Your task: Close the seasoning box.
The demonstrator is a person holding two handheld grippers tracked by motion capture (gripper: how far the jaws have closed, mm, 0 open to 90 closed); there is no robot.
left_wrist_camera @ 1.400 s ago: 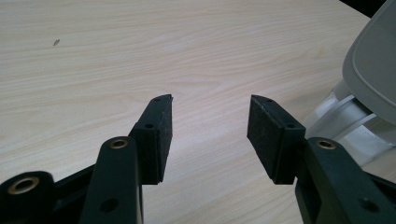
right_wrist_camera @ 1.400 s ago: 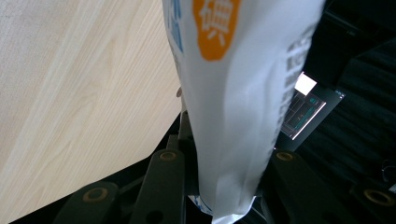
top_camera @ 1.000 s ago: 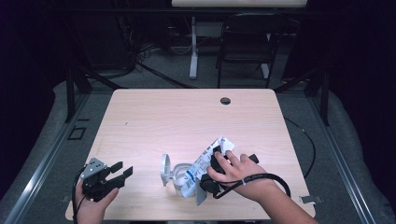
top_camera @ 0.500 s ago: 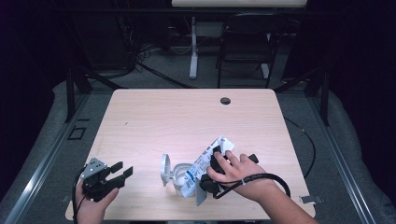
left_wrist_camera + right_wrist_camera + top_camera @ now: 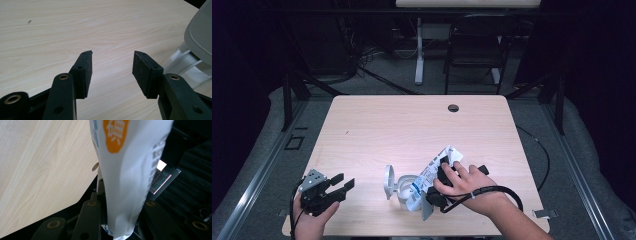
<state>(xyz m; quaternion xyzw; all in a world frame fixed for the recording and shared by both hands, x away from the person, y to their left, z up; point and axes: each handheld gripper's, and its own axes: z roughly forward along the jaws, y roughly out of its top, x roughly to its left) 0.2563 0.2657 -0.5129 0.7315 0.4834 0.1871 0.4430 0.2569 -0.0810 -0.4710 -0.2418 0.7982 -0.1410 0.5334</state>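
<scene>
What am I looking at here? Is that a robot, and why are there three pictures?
There is no robot arm: a person sits at a wooden table and holds a hand tool with two black fingers in each hand. The high view looks down from above. The other two pictures come from small cameras riding on each tool, looking along its fingers. The left gripper is open and holds nothing, hovering near the table edge. The right gripper is shut on a white printed pouch, tilted over a white container whose round lid stands flipped open. The left gripper view shows that container off to the side.
</scene>
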